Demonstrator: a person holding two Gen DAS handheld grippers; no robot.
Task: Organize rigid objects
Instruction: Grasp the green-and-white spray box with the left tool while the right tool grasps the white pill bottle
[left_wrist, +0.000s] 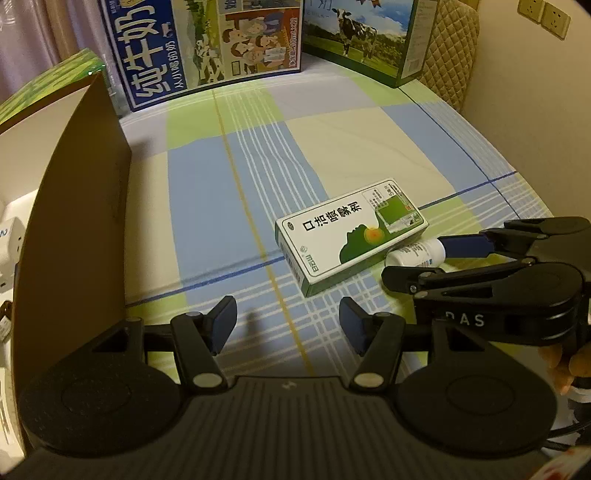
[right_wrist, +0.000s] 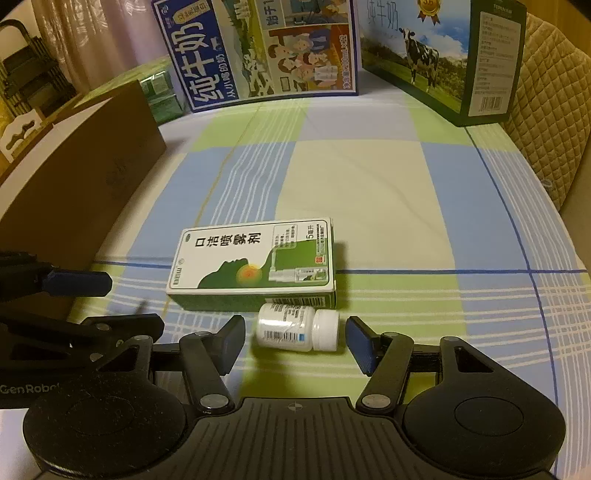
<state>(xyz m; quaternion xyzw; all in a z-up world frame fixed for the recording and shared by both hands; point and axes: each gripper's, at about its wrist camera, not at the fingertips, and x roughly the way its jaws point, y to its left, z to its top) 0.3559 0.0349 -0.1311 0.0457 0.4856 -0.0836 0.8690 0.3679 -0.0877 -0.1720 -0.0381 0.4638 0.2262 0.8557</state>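
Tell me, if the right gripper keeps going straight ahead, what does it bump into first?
Most likely the white pill bottle. It lies on its side between the open fingers of the right gripper, with the green spray box just behind it. Depth is hard to judge.

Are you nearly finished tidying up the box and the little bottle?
Not yet. The green-and-white cardboard spray box and small white plastic pill bottle still lie on the checked cloth. The right gripper brackets the bottle, open; the left gripper is empty. Nothing visibly put away.
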